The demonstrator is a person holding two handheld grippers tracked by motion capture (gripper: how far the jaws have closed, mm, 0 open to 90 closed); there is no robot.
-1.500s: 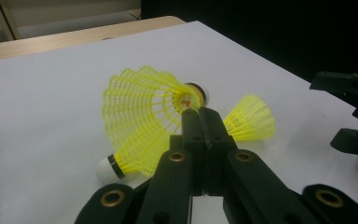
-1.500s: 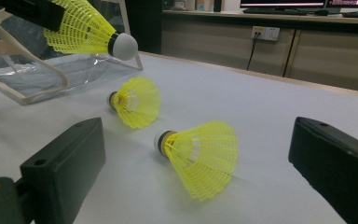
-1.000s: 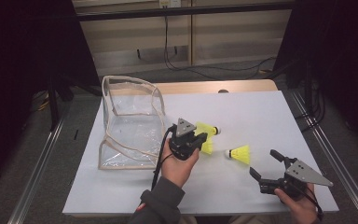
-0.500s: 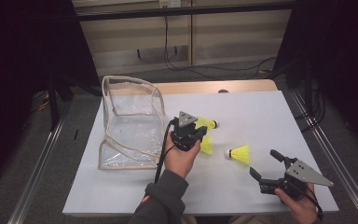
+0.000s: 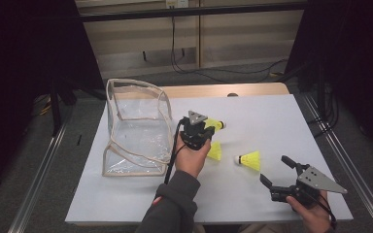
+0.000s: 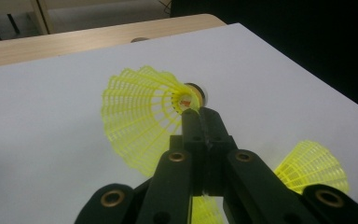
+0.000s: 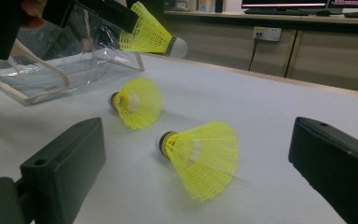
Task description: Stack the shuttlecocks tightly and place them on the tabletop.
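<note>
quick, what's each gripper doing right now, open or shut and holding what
Left gripper: shut on a yellow plastic mesh shuttlecock, lifted off the white table.
Right gripper: open, holding nothing.

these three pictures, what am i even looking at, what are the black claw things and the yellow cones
A person sits at a white table and holds a hand-held two-jaw tool in each hand. The high view looks down from above; the other two pictures come from small cameras riding on each tool.

The left gripper is shut on a yellow shuttlecock, pinching it near the cork and holding it off the table. The right gripper rests open near the table's front edge, holding nothing.

Two more shuttlecocks lie on their sides: one nearer the clear plastic bag, another just before the right gripper.
</note>
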